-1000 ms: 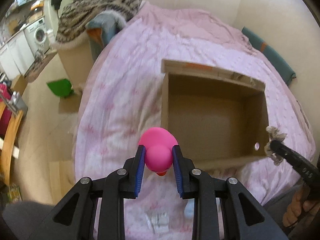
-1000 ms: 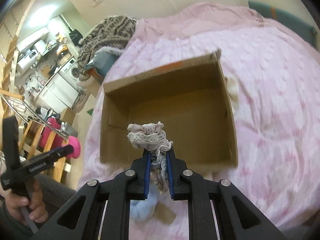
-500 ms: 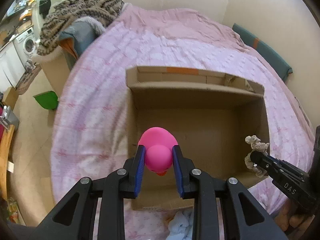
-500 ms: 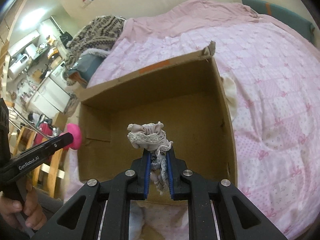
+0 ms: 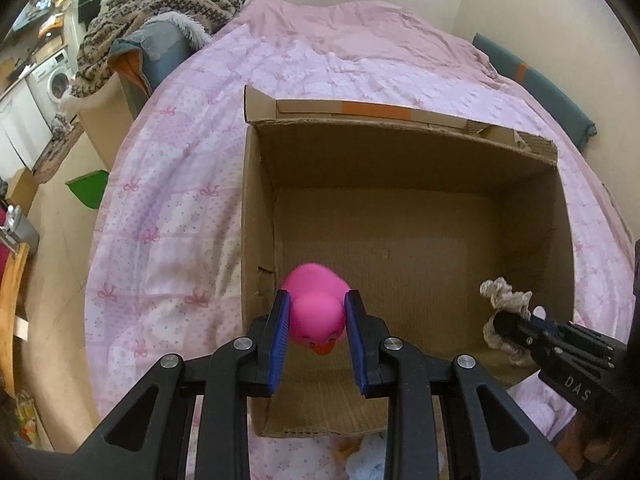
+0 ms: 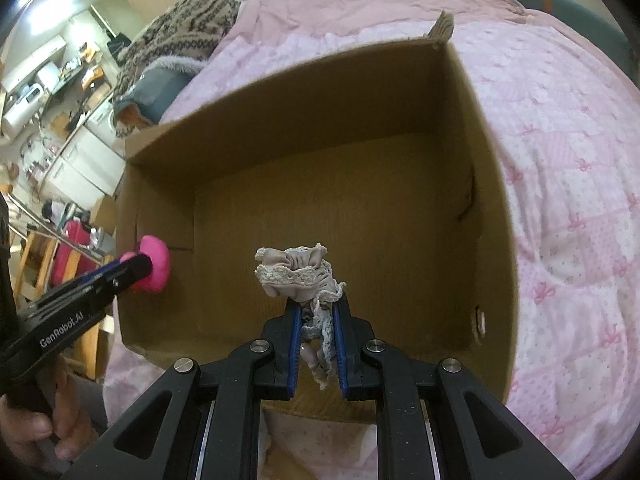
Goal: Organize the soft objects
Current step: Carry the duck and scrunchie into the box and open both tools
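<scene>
An open, empty cardboard box [image 5: 400,148] [image 6: 280,92] sits on a pink bed cover. My left gripper [image 5: 316,320] is shut on a pink rubber duck [image 5: 316,312] and holds it above the box's near left corner; the duck also shows in the right wrist view [image 6: 154,262]. My right gripper [image 6: 316,312] is shut on a beige lace scrunchie [image 6: 298,276] and holds it above the box's near side; the scrunchie also shows in the left wrist view [image 5: 504,300].
The pink patterned bed cover [image 5: 168,200] [image 6: 568,184] surrounds the box. A knitted blanket and grey cushion [image 5: 168,12] lie at the bed's far left. A light blue soft item [image 5: 368,464] lies on the bed just before the box. A teal cushion [image 5: 536,92] lies along the right wall.
Both grippers have moved forward over the box with their objects still held. The box now fills more of both views.
</scene>
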Demonstrator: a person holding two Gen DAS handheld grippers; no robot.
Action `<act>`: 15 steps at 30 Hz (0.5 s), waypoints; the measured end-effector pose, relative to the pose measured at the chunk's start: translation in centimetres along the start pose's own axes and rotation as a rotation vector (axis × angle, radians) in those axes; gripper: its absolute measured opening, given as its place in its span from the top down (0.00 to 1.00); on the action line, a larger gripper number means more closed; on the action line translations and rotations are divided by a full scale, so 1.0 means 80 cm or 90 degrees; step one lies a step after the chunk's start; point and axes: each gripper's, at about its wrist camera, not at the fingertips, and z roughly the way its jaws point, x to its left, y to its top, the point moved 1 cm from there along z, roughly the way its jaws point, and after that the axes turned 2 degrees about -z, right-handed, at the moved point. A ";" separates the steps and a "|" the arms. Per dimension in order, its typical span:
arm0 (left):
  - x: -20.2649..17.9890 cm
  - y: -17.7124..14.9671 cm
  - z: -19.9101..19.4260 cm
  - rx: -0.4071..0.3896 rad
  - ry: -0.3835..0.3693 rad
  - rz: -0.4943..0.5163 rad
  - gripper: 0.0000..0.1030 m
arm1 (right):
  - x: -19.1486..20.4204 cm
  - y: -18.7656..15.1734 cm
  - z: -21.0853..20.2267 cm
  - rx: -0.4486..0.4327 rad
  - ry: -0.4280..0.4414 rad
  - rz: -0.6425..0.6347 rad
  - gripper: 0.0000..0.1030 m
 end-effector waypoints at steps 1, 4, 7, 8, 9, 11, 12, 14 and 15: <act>0.000 0.000 0.002 0.002 -0.005 0.001 0.76 | 0.000 -0.004 0.004 0.008 -0.002 0.002 0.84; -0.003 -0.002 0.002 -0.006 -0.007 0.007 0.76 | 0.003 -0.012 0.013 0.028 -0.008 0.003 0.84; -0.004 -0.004 0.002 -0.015 -0.004 0.017 0.76 | 0.008 -0.012 0.014 0.026 -0.022 -0.012 0.84; -0.005 -0.005 0.002 -0.013 -0.006 0.019 0.76 | 0.009 -0.012 0.014 0.026 -0.025 -0.014 0.84; -0.006 -0.005 0.002 -0.011 -0.010 0.021 0.76 | 0.008 -0.012 0.013 0.025 -0.027 -0.014 0.84; -0.007 -0.006 0.000 -0.016 -0.008 0.027 0.76 | 0.011 -0.010 0.014 0.026 -0.029 -0.014 0.84; -0.007 -0.007 -0.001 -0.020 -0.007 0.028 0.76 | 0.011 -0.009 0.014 0.026 -0.031 -0.015 0.84; -0.007 -0.006 0.000 -0.017 -0.005 0.026 0.76 | 0.012 -0.008 0.015 0.026 -0.035 -0.015 0.84; -0.006 -0.007 0.002 -0.013 -0.005 0.023 0.76 | 0.012 -0.008 0.016 0.027 -0.035 -0.013 0.84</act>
